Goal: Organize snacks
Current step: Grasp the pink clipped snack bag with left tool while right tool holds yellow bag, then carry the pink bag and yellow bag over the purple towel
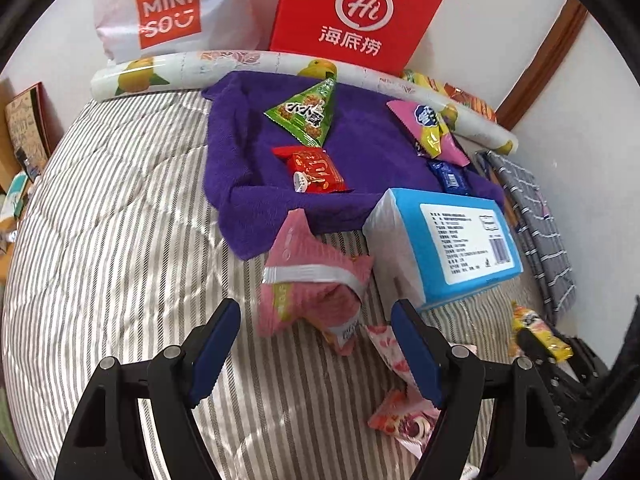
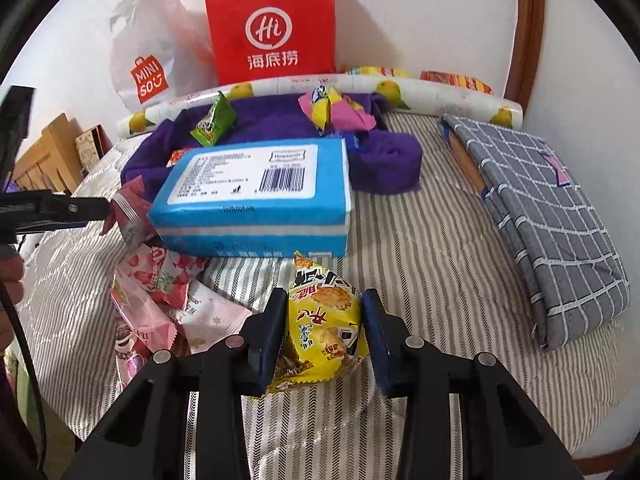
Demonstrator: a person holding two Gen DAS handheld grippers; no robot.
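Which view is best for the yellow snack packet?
Right wrist: the yellow snack packet fills the centre, pinched between the right hand-held gripper pads, print readable. Left wrist shows it only small near the right edge, partly hidden by that gripper.

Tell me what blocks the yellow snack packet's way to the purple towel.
The blue tissue pack lies directly between the yellow snack packet, clamped in the right claw, and the purple towel. It must go over or around.
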